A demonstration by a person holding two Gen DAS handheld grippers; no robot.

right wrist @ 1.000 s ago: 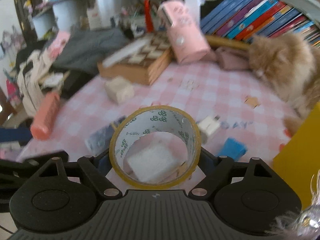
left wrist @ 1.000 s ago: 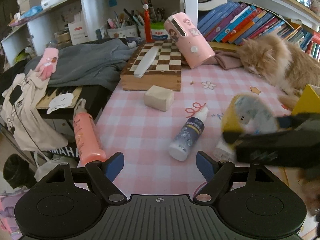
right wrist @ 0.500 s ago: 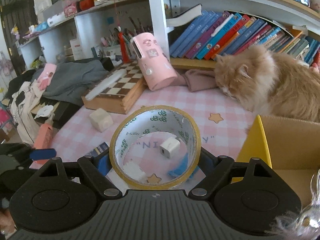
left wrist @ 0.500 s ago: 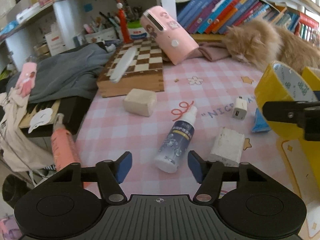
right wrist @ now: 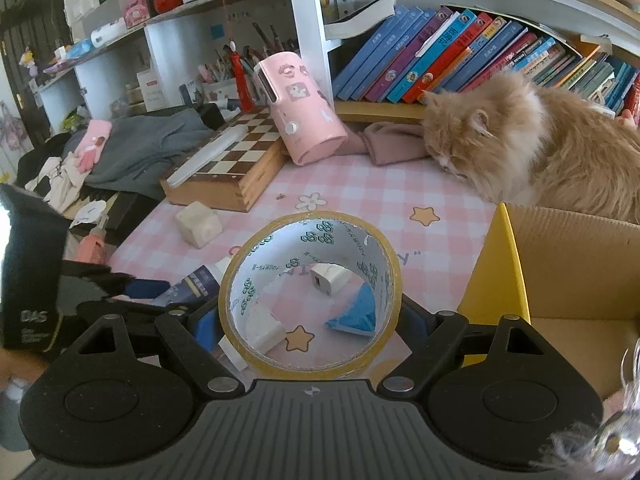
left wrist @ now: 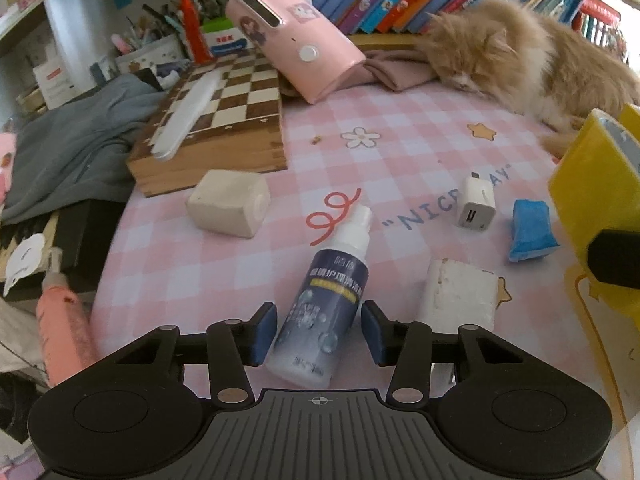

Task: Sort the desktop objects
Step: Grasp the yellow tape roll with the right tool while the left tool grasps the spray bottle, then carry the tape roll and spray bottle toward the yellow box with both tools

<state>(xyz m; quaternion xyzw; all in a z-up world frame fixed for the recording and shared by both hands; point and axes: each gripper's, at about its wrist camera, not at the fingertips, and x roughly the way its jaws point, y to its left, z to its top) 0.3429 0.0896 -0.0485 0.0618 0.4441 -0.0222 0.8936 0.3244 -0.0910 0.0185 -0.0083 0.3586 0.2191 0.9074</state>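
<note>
A dark-blue spray bottle with a white cap lies on the pink checked table cover. My left gripper straddles the bottle's base and its jaws are closing; the blue pads stand a hair off the bottle's sides. My right gripper is shut on a roll of yellow tape, held above the table beside an open yellow cardboard box. The same tape roll shows at the right edge of the left wrist view.
On the table lie a white charger, a blue packet, a white foam block and a beige cube. A chessboard box, a pink device and a sleeping cat fill the back. An orange bottle stands at the left edge.
My left gripper has come down and forward over the spray bottle while its jaws narrowed around it. The right gripper lifted the tape roll up beside the yellow box, then held still.
</note>
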